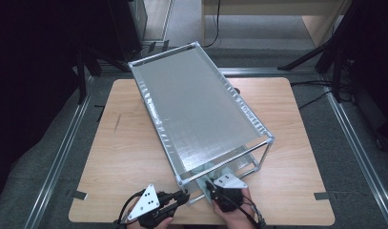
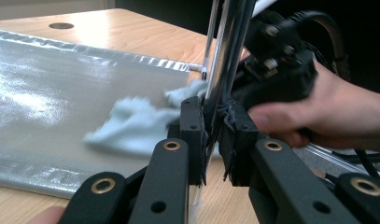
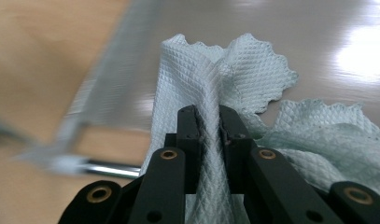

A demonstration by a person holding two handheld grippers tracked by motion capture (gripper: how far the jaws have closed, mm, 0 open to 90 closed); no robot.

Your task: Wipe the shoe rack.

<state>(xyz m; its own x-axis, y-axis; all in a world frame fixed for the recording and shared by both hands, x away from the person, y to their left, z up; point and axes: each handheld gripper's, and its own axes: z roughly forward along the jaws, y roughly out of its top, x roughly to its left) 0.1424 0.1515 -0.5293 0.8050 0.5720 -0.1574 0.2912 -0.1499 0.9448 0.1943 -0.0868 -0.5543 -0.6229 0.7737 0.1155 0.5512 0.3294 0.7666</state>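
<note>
A metal-tube rack (image 1: 153,114) with silvery fabric shelves stands slanted on the wooden table. My left gripper (image 1: 182,196) is at its near corner, jaws shut on the upright corner post (image 2: 229,46); the left gripper view looks along the jaws (image 2: 211,109) pinching that tube. My right gripper (image 1: 211,183) reaches under the top shelf. It is shut on a pale blue waffle-textured cloth (image 3: 253,74), a fold of which runs down between the jaws (image 3: 208,114). The cloth (image 2: 131,123) lies crumpled on the lower shelf (image 2: 47,93), just behind the post. The hand holding the right gripper (image 2: 327,112) is close beside the post.
The top shelf (image 1: 196,105) covers most of the lower one from above. The rack's bottom tube (image 3: 108,168) runs just in front of the cloth. Bare wooden table (image 1: 120,157) lies left and right of the rack. Dark stands and cables sit beyond the table's edges.
</note>
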